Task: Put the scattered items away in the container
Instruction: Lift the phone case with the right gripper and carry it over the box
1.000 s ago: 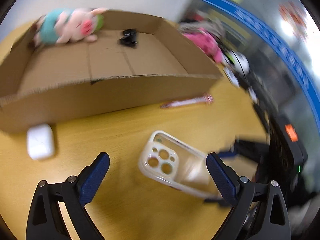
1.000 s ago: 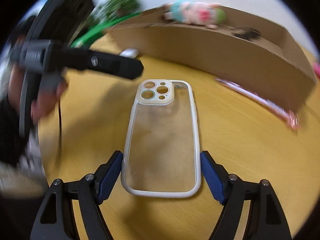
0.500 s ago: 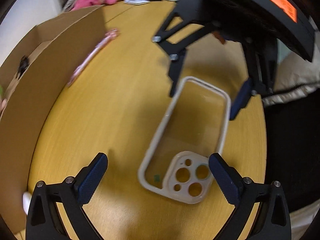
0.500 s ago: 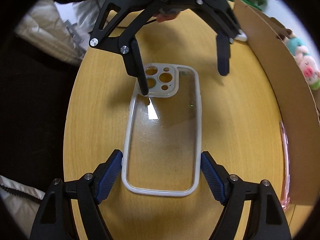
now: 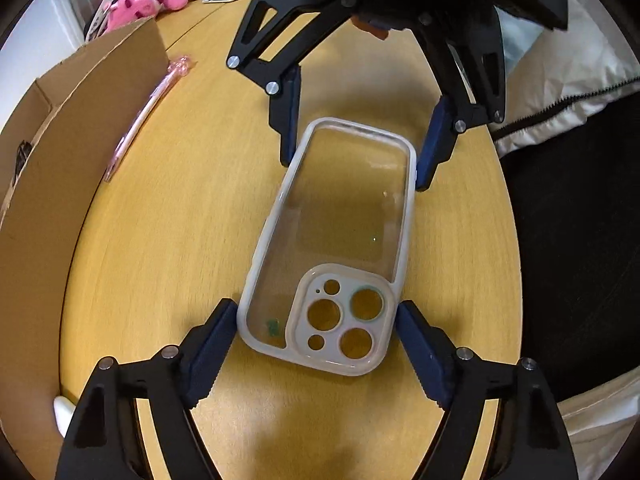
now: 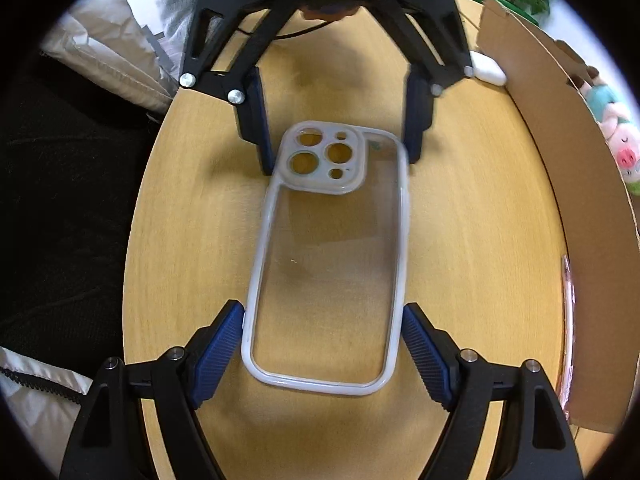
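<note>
A clear phone case (image 5: 340, 232) with a pale rim lies flat on the round wooden table, also in the right wrist view (image 6: 328, 256). My left gripper (image 5: 318, 316) straddles its camera end, blue pads touching both long edges. My right gripper (image 6: 322, 324) straddles the opposite end, pads against both edges. Each gripper shows in the other's view: the right one (image 5: 352, 148), the left one (image 6: 340, 140). The cardboard box (image 5: 76, 128) stands at the table's side, its wall also in the right wrist view (image 6: 576, 184).
A pink pen (image 5: 142, 114) lies along the box wall, also in the right wrist view (image 6: 568, 320). A white earbud case (image 6: 488, 70) sits by the box corner. A pig plush (image 6: 616, 140) lies in the box. A pink plush (image 5: 144, 2) lies beyond it.
My left gripper swung round to face the right one, came down over the case's camera end and narrowed onto it. My right gripper stayed at the other end.
</note>
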`<state>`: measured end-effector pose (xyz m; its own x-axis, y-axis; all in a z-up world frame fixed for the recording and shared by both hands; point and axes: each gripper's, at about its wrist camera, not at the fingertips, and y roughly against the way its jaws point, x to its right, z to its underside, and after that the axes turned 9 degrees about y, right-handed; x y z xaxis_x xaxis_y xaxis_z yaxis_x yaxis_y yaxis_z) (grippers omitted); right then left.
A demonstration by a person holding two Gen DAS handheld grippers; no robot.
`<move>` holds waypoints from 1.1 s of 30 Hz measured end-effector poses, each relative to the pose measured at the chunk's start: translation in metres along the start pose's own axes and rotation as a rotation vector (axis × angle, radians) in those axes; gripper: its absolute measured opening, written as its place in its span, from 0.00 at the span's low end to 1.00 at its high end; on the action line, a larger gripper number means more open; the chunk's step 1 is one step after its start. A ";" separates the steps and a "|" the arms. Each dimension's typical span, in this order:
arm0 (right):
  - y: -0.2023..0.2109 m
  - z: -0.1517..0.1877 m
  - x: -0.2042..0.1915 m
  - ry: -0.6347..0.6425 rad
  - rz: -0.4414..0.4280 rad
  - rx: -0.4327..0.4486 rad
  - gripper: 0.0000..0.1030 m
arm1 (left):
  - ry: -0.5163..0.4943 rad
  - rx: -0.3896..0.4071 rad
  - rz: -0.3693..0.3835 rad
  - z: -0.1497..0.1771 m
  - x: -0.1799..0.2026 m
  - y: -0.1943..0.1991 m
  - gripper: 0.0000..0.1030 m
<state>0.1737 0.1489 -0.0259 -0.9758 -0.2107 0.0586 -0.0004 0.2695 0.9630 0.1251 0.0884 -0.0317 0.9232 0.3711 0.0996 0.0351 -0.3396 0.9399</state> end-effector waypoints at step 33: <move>0.123 -0.067 0.219 0.174 0.241 -0.084 0.76 | -0.032 0.040 -0.342 -0.043 -0.174 0.192 0.79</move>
<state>-0.0253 0.0725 0.1228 -0.8933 -0.3102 0.3252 0.2517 0.2543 0.9338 -0.0448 -0.0047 0.1456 0.8672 0.4418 -0.2299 0.3587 -0.2339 0.9037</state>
